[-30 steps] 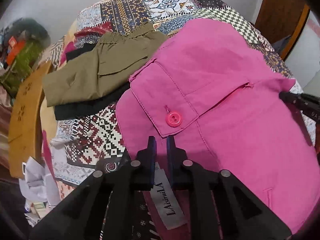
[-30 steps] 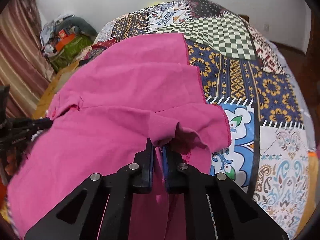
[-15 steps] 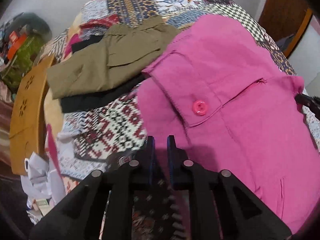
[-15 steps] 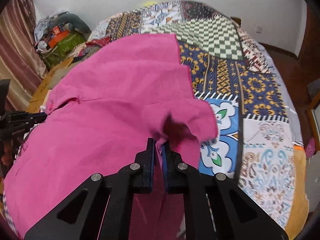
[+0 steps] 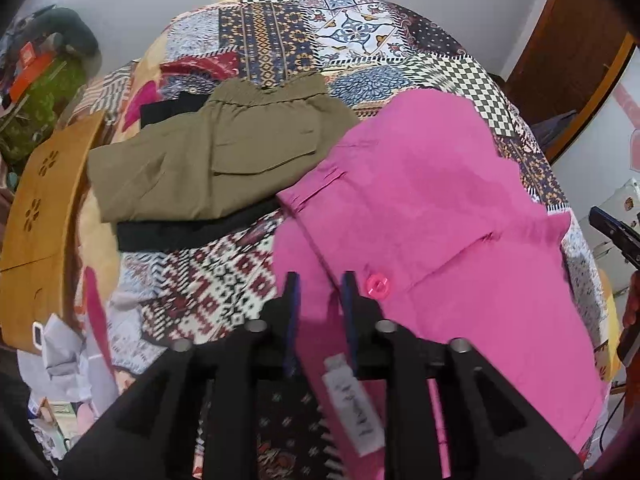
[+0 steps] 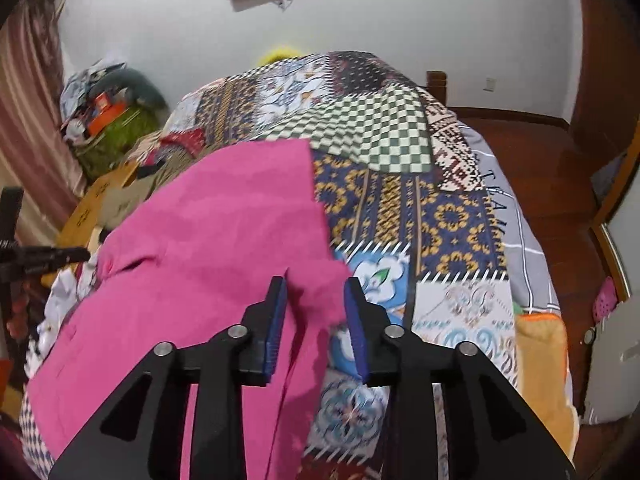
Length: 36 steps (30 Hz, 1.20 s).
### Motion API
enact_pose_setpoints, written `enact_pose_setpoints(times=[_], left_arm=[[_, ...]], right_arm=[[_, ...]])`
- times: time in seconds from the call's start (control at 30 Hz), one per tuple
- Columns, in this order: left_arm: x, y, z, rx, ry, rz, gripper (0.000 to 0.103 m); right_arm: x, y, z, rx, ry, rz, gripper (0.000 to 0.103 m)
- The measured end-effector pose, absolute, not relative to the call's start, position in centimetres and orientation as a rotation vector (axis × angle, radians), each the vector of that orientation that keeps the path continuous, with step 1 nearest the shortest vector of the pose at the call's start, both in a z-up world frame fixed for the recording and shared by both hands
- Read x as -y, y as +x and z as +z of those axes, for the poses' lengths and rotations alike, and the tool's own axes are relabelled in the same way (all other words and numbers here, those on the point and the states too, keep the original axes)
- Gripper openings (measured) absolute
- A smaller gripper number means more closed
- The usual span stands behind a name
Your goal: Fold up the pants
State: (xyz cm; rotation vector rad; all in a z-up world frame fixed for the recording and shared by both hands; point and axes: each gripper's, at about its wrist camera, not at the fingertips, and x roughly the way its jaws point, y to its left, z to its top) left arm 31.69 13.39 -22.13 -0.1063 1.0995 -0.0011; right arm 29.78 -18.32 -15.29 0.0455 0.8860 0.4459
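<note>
Pink pants [image 5: 432,216] lie folded on the patchwork bedspread [image 5: 208,280], waistband and pink button [image 5: 378,286] toward me. My left gripper [image 5: 319,280] is open over the waistband edge, with the white label [image 5: 352,404] below it. In the right wrist view the pink pants [image 6: 216,248] spread left of centre. My right gripper [image 6: 316,284] is open, with a raised pink corner of cloth between its fingers, not clamped. Its tip shows at the right edge of the left wrist view [image 5: 612,228].
Folded olive pants [image 5: 216,160] lie on a black garment [image 5: 188,232] beyond the pink pants at left. A wooden bed board [image 5: 40,208] stands at the left edge. Clutter [image 6: 108,120] sits by the wall. Wooden floor [image 6: 560,184] lies right of the bed.
Both grippers have opened and let go of the pink pants. The cloth has dropped onto the bed. Both grippers have pulled back a little.
</note>
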Motion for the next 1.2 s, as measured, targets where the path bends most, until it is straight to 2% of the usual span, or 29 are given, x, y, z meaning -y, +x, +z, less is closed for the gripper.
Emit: enact_pose_setpoints(times=[0.07, 0.1, 0.43, 0.53, 0.6, 0.73, 0.77, 0.9, 1.2], left_arm=[[-13.4, 32.4, -22.5, -1.092, -0.125, 0.002, 0.053], [-13.4, 32.7, -22.7, -1.089, -0.137, 0.002, 0.055], [-12.5, 34.2, -25.4, -1.152, -0.170, -0.048, 0.054], [-12.4, 34.1, -25.5, -1.149, -0.164, -0.057, 0.045], [-12.1, 34.0, -25.6, -1.145, -0.124, -0.026, 0.029], [-11.1, 33.9, -25.8, -1.134, -0.031, 0.025, 0.022], [-10.9, 33.8, -25.8, -1.128, -0.008, 0.042, 0.016], [-10.7, 33.6, -26.0, -1.116, 0.062, 0.096, 0.011], [-10.5, 32.7, -26.7, -1.124, 0.116, 0.154, 0.010]], right_arm=[[18.3, 31.2, -15.9, -0.893, 0.055, 0.433, 0.041], [18.2, 31.3, -16.1, -0.895, 0.054, 0.429, 0.043], [17.0, 35.2, -21.9, -1.067, 0.110, 0.446, 0.045], [16.7, 35.2, -24.0, -1.149, 0.148, 0.489, 0.044], [16.5, 34.8, -24.6, -1.145, 0.146, 0.511, 0.037], [16.0, 34.1, -24.5, -1.133, 0.114, 0.532, 0.015], [15.6, 33.9, -24.4, -1.129, 0.090, 0.531, 0.012], [14.6, 33.2, -24.2, -1.096, -0.011, 0.526, 0.009], [14.9, 33.4, -24.3, -1.115, -0.092, 0.509, 0.006]])
